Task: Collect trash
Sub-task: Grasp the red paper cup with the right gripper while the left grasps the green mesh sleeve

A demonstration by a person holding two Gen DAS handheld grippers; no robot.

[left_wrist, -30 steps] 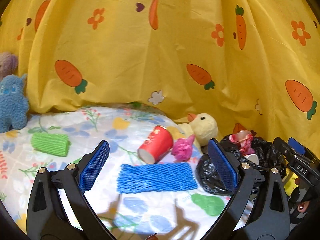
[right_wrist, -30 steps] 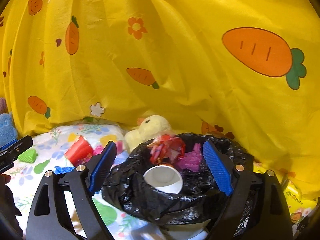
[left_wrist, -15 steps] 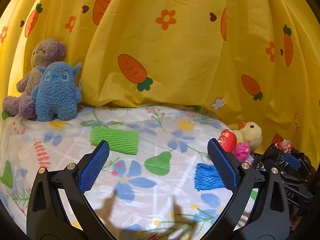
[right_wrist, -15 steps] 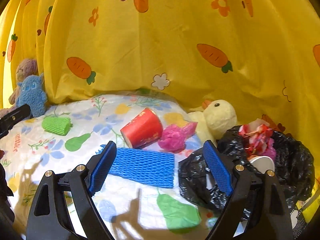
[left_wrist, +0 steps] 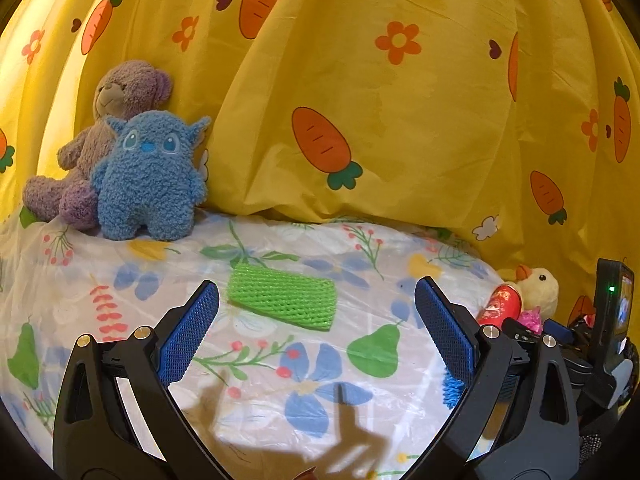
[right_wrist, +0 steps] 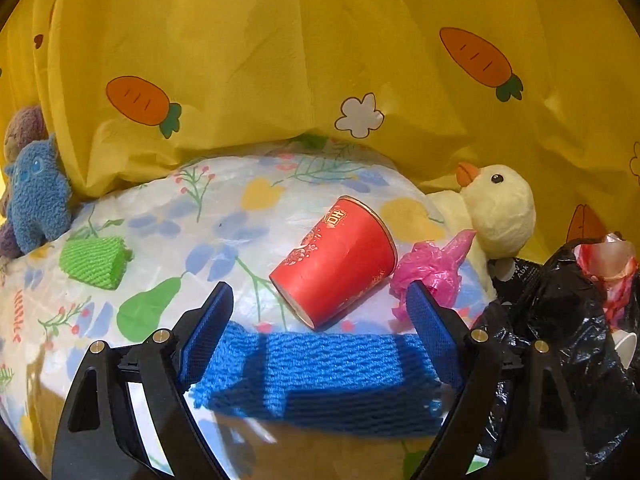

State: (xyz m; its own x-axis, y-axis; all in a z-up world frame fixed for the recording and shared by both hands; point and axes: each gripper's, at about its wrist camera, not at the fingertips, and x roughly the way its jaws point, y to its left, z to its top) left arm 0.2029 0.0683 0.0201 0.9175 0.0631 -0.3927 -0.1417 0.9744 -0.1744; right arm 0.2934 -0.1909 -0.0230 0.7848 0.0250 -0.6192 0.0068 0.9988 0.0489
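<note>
My left gripper (left_wrist: 316,320) is open and empty, with a green foam net (left_wrist: 282,300) lying on the floral cloth just beyond its fingertips. My right gripper (right_wrist: 320,320) is open and empty above a blue foam net (right_wrist: 320,372), which lies between its fingers. A red paper cup (right_wrist: 340,266) lies on its side just past the blue net, with a pink plastic scrap (right_wrist: 432,272) beside it. The black trash bag (right_wrist: 568,344) sits at the right, holding a white cup and red wrappers. The green net also shows in the right wrist view (right_wrist: 94,262).
A blue plush (left_wrist: 150,176) and a purple bear (left_wrist: 116,120) sit at the back left against the yellow carrot curtain (left_wrist: 400,120). A yellow duck plush (right_wrist: 500,208) sits behind the bag. The floral cloth (left_wrist: 280,380) covers the surface.
My left gripper has swung left, from the blue net and cup to the green net. My right gripper has swung left from over the trash bag to the blue net.
</note>
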